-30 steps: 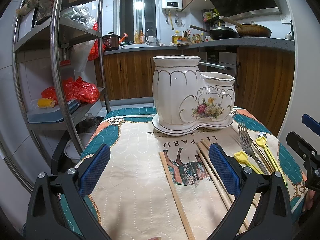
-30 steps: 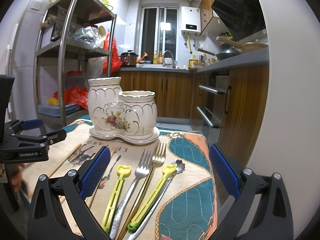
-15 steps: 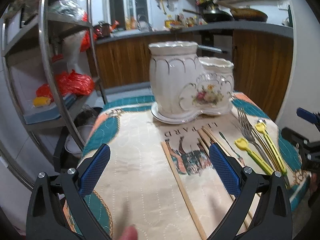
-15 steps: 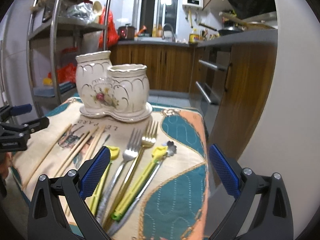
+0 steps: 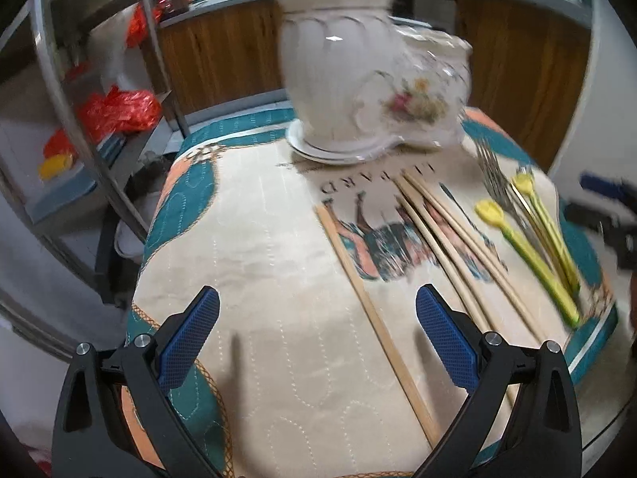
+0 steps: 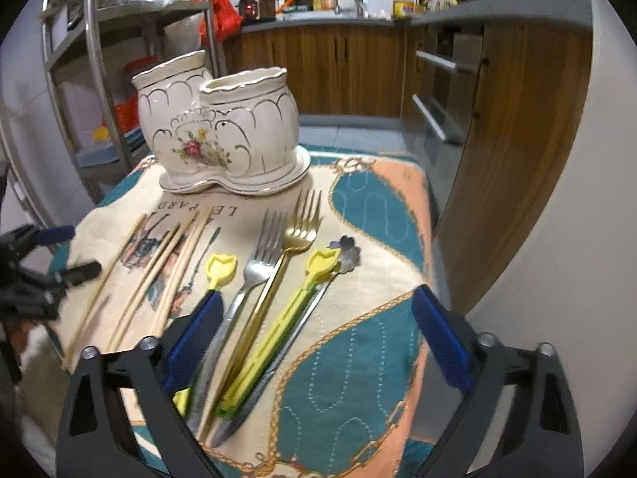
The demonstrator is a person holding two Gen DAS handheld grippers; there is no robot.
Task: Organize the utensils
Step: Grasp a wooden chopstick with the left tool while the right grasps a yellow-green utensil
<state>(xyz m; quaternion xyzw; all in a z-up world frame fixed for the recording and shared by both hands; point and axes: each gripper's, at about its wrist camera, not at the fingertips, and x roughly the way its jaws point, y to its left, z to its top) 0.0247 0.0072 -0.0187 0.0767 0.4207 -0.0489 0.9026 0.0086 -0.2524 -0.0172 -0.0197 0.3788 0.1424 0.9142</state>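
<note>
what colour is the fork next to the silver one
Gold, the fork lying just right of the silver fork; clearest in the right wrist view.

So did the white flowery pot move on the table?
No. The white flowery pot stays just behind the cloth's lettering; only the cameras tipped downward.

I am seeing the white ceramic two-pot utensil holder (image 6: 223, 131) sitting at the far end of the cloth-covered counter (image 6: 358, 342). Before it, the pale wooden chopsticks (image 6: 159, 263) are lying to the left, the steel fork (image 6: 258, 263) and gold fork (image 6: 294, 239) beside them, and yellow plastic spoons (image 6: 278, 318) flanking the forks.
</note>
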